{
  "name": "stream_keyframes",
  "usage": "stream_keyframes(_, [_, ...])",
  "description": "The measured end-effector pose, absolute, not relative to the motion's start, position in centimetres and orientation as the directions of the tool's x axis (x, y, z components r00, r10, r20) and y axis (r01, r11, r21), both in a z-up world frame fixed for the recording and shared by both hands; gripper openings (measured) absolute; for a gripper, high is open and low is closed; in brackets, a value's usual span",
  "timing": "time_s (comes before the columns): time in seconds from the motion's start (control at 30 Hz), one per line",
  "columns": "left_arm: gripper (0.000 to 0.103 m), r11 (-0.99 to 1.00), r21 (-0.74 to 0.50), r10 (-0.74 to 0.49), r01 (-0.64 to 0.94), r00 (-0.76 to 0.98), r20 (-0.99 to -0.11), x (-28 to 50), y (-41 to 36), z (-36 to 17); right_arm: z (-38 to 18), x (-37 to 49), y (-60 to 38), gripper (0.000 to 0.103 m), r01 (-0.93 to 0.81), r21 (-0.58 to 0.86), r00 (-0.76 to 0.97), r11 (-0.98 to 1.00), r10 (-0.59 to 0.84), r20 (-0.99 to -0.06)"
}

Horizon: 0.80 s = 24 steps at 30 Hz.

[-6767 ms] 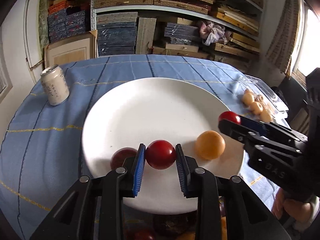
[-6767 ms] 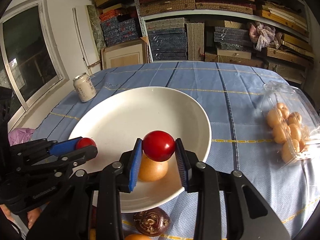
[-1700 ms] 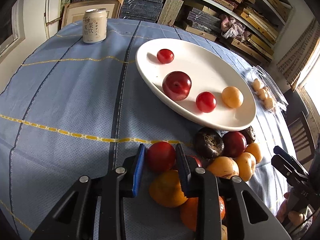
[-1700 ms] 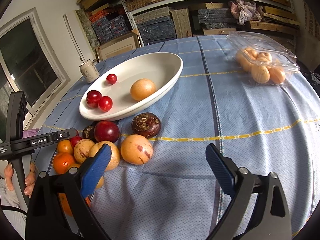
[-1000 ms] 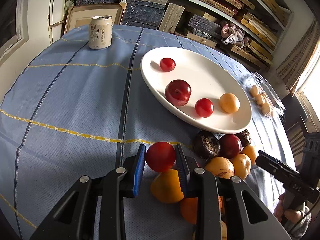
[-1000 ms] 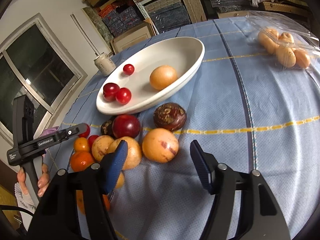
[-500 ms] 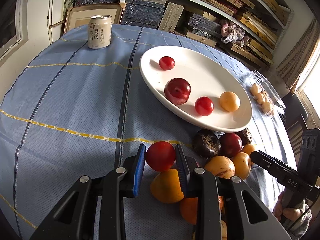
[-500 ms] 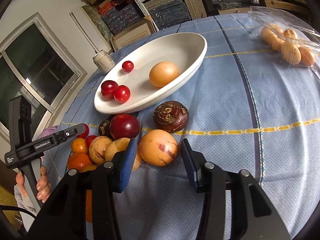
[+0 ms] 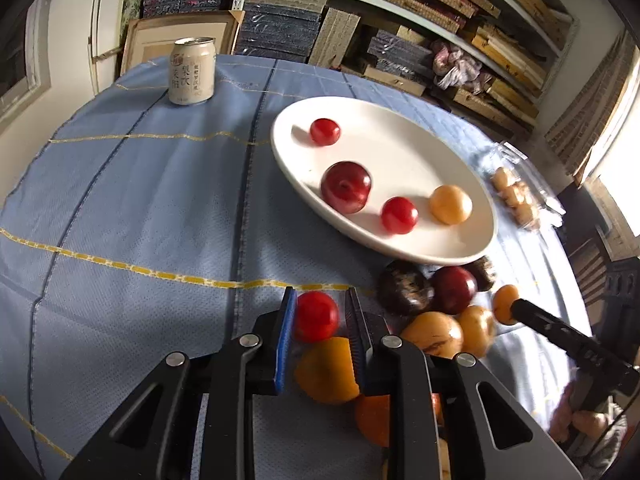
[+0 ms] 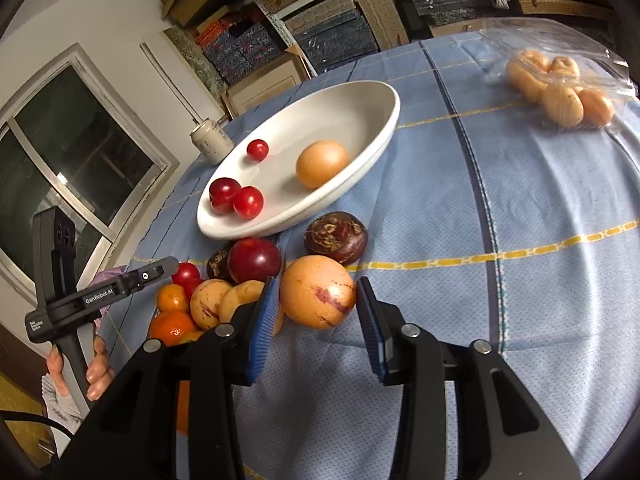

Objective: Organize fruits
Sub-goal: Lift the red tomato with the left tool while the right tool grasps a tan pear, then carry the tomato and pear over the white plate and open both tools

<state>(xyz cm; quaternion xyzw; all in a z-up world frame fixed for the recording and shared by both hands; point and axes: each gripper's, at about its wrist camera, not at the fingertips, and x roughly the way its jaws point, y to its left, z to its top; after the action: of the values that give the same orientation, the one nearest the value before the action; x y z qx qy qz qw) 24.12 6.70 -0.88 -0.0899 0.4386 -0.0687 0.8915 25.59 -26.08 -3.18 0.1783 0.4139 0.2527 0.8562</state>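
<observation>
My left gripper (image 9: 320, 316) is shut on a small red tomato (image 9: 316, 316), held just above the fruit pile at the near edge of the white plate (image 9: 472, 252). The plate holds two red tomatoes (image 9: 325, 131), a dark red plum (image 9: 346, 187) and an orange-yellow fruit (image 9: 451, 204). My right gripper (image 10: 316, 312) is open, its jaws around a large orange-yellow melon-like fruit (image 10: 317, 298) with red streaks; contact with the pads is unclear. The pile (image 10: 208, 300) beside it has oranges, striped yellow fruits, a plum and dark passion fruits.
A drink can (image 9: 191, 71) stands at the far left of the blue tablecloth (image 9: 120, 200). A clear plastic box of small pale fruits (image 10: 560, 92) lies at the right. Shelves with stacked boxes stand behind the table.
My right gripper has moved in on the big yellow fruit and its jaws have narrowed around it. My left gripper keeps the tomato and has barely moved.
</observation>
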Motion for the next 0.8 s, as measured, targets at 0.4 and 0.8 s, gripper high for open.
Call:
stream_keyframes(0.4, [0.038, 0.981, -0.181, -0.188, 0.070, 0.573, -0.797, 24.6, 5.2, -2.1, -3.4, 25.7, -25.7, 0.039, -0.289, 0.517, 0.516, 0.806, 0.586, -0.625])
stream_keyframes(0.8, [0.028, 0.983, -0.180, -0.154, 0.028, 0.658, -0.737, 24.1, 6.1, 0.5, -2.1, 25.2, -26.8, 0.039, -0.286, 0.536, 0.571, 0.794, 0.591, -0.570])
